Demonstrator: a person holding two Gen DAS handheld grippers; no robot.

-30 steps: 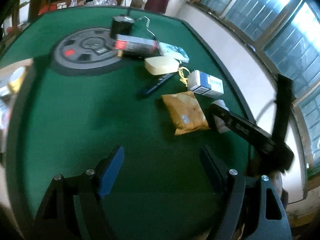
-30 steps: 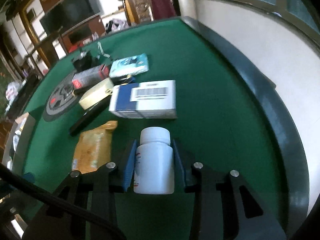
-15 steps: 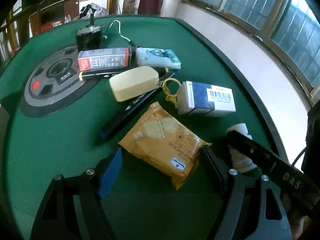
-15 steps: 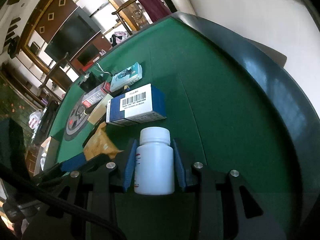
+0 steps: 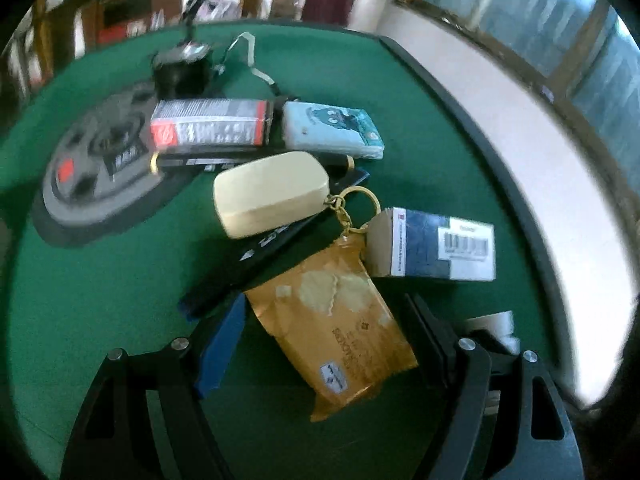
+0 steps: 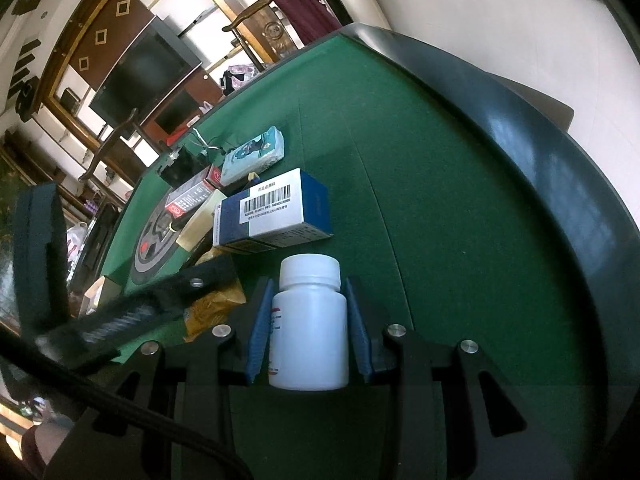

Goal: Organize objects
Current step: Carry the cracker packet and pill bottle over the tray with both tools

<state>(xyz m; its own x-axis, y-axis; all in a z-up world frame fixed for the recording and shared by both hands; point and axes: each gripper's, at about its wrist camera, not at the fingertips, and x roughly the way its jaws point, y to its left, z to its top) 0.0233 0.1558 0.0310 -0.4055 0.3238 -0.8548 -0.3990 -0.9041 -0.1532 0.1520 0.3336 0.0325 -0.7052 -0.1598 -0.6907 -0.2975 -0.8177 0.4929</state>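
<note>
My left gripper (image 5: pixel 324 340) is open, its fingers on either side of an orange cracker packet (image 5: pixel 336 332) lying on the green table (image 5: pixel 100 300). My right gripper (image 6: pixel 308 332) is shut on a white pill bottle (image 6: pixel 309 326), held upright just above the felt. In front of it lies a blue-and-white box (image 6: pixel 272 212), which also shows in the left wrist view (image 5: pixel 434 244). The packet's edge (image 6: pixel 212 308) shows in the right wrist view beside the left gripper's body (image 6: pixel 132 312).
Behind the packet lie a black remote (image 5: pixel 256 264), a cream case (image 5: pixel 272 192) with a gold keyring (image 5: pixel 352 204), a red-and-grey box (image 5: pixel 210 128), a light-blue tissue pack (image 5: pixel 332 130), a black motor (image 5: pixel 182 68) and a grey disc (image 5: pixel 100 168). The table's dark rim (image 6: pixel 540 168) curves on the right.
My left gripper has moved forward so the cracker packet now lies between its open fingers. My right gripper keeps hold of the bottle and has barely moved.
</note>
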